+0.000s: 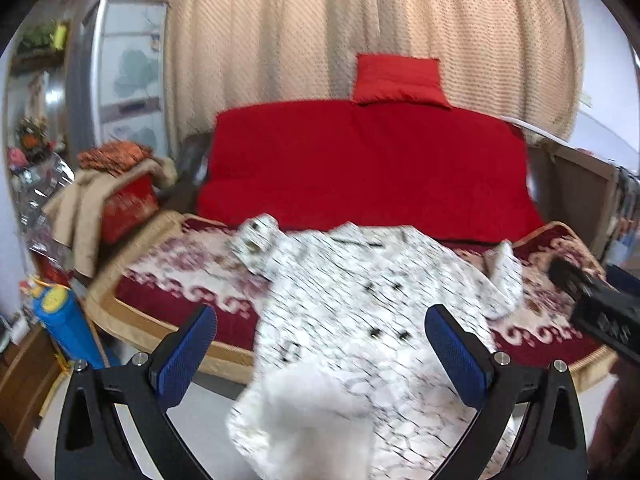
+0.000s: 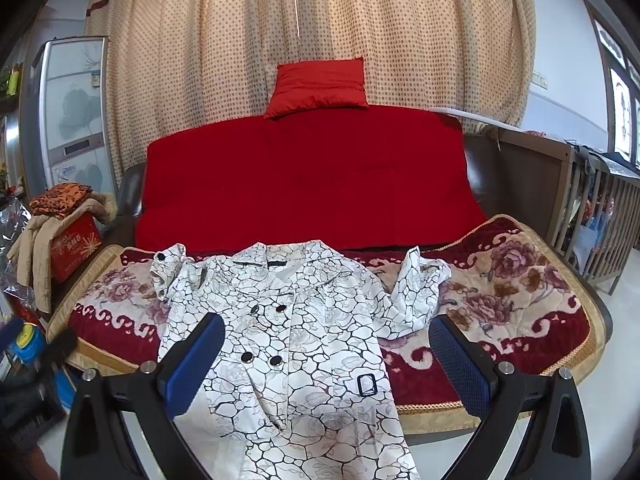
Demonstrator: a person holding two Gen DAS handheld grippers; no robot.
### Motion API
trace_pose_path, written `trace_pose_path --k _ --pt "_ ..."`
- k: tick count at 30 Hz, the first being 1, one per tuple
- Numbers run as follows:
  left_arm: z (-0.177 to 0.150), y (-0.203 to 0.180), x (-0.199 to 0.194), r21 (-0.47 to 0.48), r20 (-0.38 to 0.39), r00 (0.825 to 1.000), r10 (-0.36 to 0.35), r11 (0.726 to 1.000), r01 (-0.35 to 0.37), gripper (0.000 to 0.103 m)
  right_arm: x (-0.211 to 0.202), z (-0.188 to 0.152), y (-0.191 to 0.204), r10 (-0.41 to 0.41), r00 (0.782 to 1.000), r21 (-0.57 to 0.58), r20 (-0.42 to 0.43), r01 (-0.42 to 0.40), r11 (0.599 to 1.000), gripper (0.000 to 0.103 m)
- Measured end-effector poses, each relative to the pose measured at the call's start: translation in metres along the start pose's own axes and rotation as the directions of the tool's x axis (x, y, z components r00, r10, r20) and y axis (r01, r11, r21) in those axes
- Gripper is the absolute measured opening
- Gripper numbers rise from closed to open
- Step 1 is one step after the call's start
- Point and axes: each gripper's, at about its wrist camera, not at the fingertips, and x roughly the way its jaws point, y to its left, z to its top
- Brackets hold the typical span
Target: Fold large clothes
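The white coat with a black crackle print [image 2: 304, 344] lay face up and buttoned on the floral red-and-cream blanket [image 2: 520, 300], hem hanging over the front edge, both sleeves bunched at the shoulders. No fold showed yet, I judged; everything remained to do. The left gripper [image 1: 320, 356] and right gripper [image 2: 328, 364] both gaped wide, holding nothing. The red box [image 2: 76, 246] carried gold writing, unreadable.
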Motion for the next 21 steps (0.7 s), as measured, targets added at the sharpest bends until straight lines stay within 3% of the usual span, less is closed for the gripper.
trace_pose_path --k 4,10,16,18,21 --pt "-0.022 -0.019 0.005 0.059 -0.076 0.989 -0.129 0.989 0.134 0.103 0.012 -0.003 -0.009 -0.006 1.000 0.003 -0.018 0.006 1.000 0.103" --pt "-0.035 -0.048 0.003 0.173 -0.075 0.971 -0.227 0.956 0.237 0.103 0.039 -0.002 -0.065 -0.053 0.998 0.108 -0.029 0.056 0.993 0.103" --pt "-0.041 -0.075 0.036 0.239 -0.196 0.920 -0.340 0.893 0.381 0.103 0.089 0.003 -0.146 -0.124 0.990 0.211 -0.071 0.137 0.968 0.103" --pt "-0.037 -0.078 0.045 0.245 -0.176 0.926 -0.334 0.896 0.370 0.103 0.109 0.004 -0.167 -0.121 0.988 0.229 -0.095 0.139 0.963 0.103" --pt "-0.023 -0.081 0.066 0.280 -0.090 0.966 -0.241 0.925 0.257 0.103 0.164 0.004 -0.203 -0.076 0.982 0.278 -0.171 0.122 0.953 0.103"
